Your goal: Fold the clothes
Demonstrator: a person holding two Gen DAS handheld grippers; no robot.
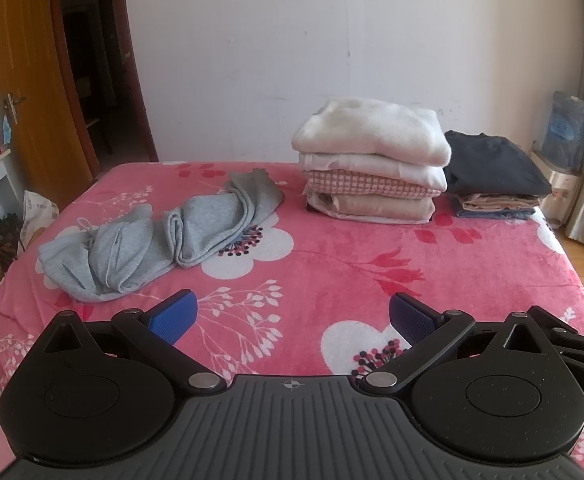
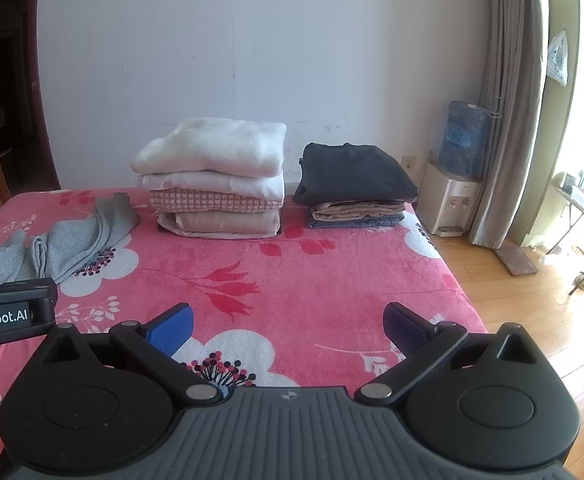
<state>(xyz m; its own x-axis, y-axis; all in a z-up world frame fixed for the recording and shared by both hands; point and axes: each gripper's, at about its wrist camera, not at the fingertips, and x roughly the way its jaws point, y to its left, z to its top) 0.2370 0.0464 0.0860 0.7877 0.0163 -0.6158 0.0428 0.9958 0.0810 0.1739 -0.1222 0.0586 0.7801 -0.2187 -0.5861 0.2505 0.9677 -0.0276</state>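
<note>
A crumpled grey garment (image 1: 151, 236) with a drawstring lies on the left half of the pink floral bed (image 1: 332, 264); in the right wrist view the grey garment (image 2: 59, 244) sits at the far left. My left gripper (image 1: 292, 318) hovers open over the near bed, well short of the garment, with nothing between its blue pads. My right gripper (image 2: 287, 326) is open too, empty, above the bed's near middle. The left gripper's body (image 2: 7, 312) shows at the left edge of the right wrist view.
A tall folded pile of white, checked and beige items (image 1: 372, 164) and a lower pile topped by a dark garment (image 1: 492, 176) stand at the far side by the wall. A water dispenser (image 2: 452, 196), curtain (image 2: 508, 100) and wooden floor (image 2: 532, 304) lie right; an open door (image 1: 31, 80) left.
</note>
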